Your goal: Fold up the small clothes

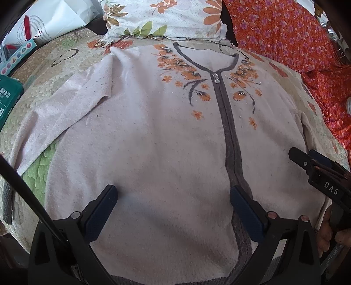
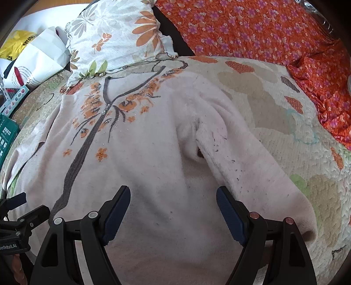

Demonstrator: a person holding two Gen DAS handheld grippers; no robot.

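Note:
A pale pink cardigan [image 1: 164, 142] with a grey zip band [image 1: 230, 131] and orange flower embroidery lies front-up on a quilted bedspread [image 1: 43, 65]. Its left sleeve [image 1: 65, 114] is spread out to the side. My left gripper [image 1: 173, 195] hovers open over the lower front, with nothing pinched. The right wrist view shows the cardigan [image 2: 153, 153] with its right sleeve [image 2: 252, 171] angled down along the body. My right gripper [image 2: 173, 193] stands open above the hem area beside that sleeve, holding nothing. Each gripper shows at the edge of the other view: right gripper [image 1: 303, 155], left gripper [image 2: 24, 203].
A flowered pillow [image 1: 164, 17] lies just past the collar. Orange flowered fabric [image 2: 252, 28] covers the far right. A white paper bag [image 1: 54, 19] and a teal box [image 1: 8, 96] sit at the left edge. Bare bedspread [image 2: 274, 105] shows right of the sleeve.

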